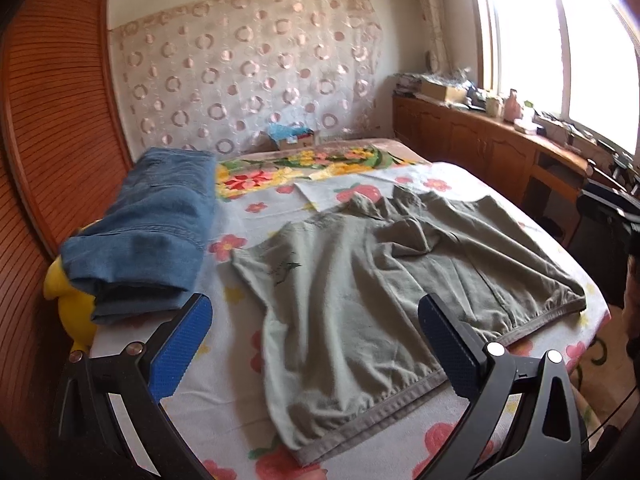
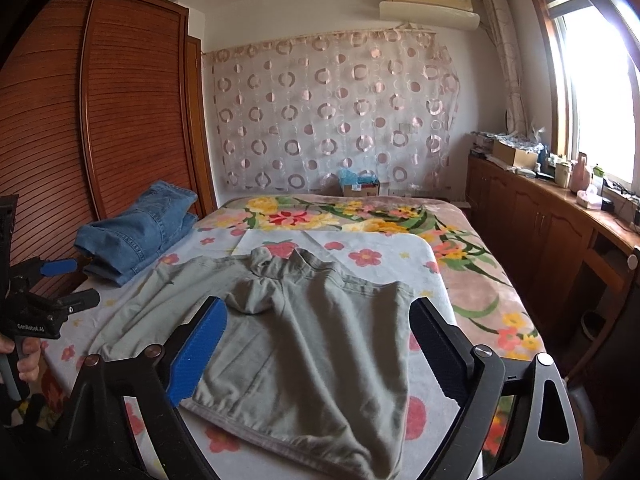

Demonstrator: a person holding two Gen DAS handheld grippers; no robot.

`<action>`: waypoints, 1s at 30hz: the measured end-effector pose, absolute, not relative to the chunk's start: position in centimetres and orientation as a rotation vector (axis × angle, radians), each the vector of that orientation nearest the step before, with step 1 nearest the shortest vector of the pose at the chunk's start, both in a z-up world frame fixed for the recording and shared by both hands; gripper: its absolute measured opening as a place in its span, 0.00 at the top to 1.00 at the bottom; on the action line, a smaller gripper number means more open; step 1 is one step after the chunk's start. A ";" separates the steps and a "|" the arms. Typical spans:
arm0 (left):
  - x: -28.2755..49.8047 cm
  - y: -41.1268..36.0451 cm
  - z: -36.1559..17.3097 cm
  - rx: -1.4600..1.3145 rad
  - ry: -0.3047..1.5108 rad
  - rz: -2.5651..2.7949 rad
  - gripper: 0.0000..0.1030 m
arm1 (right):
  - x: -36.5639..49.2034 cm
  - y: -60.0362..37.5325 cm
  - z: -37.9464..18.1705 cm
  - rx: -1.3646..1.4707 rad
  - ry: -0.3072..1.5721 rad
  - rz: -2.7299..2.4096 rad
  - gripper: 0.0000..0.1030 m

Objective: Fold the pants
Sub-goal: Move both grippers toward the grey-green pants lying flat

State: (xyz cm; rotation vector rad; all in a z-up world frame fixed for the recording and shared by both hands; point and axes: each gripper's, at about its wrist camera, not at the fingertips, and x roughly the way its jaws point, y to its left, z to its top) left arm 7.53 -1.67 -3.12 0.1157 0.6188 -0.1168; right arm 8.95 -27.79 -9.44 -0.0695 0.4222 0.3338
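Olive-grey pants [image 1: 380,280] lie spread out and creased on the flowered bed sheet [image 1: 240,400], waistband toward the near edge. My left gripper [image 1: 316,312] hovers open over the waistband's left part, blue pads [image 1: 180,352] wide apart and nothing between them. In the right wrist view the same pants [image 2: 312,340] fill the middle, and my right gripper [image 2: 318,312] stands open above their near right corner, touching no cloth. The left gripper [image 2: 76,284] also shows there at the far left, open, held by a hand [image 2: 24,360].
Folded blue jeans [image 1: 160,224] rest on the bed's left side against a brown slatted wardrobe [image 1: 52,100], with a yellow plush toy [image 1: 68,292] beneath them. A cardboard box [image 2: 360,188] sits at the bed's far end. Wooden cabinets [image 2: 540,232] with clutter line the window wall on the right.
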 end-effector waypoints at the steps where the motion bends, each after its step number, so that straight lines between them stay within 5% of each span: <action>1: 7.9 -1.9 -3.3 0.119 0.628 -0.128 0.00 | 9.3 -27.9 -9.4 -0.073 0.428 0.330 0.12; 14: 13.4 -1.9 -6.7 0.143 0.744 -0.205 0.00 | 17.3 -29.5 -10.8 -0.102 0.665 0.330 0.33; 21: 15.3 -1.2 -8.4 0.106 0.825 -0.234 0.00 | 21.8 -30.7 -9.9 -0.062 0.783 0.277 0.57; 30: 16.1 -0.7 -10.2 0.096 0.885 -0.244 0.00 | 23.2 -31.0 -9.1 -0.015 0.877 0.272 0.67</action>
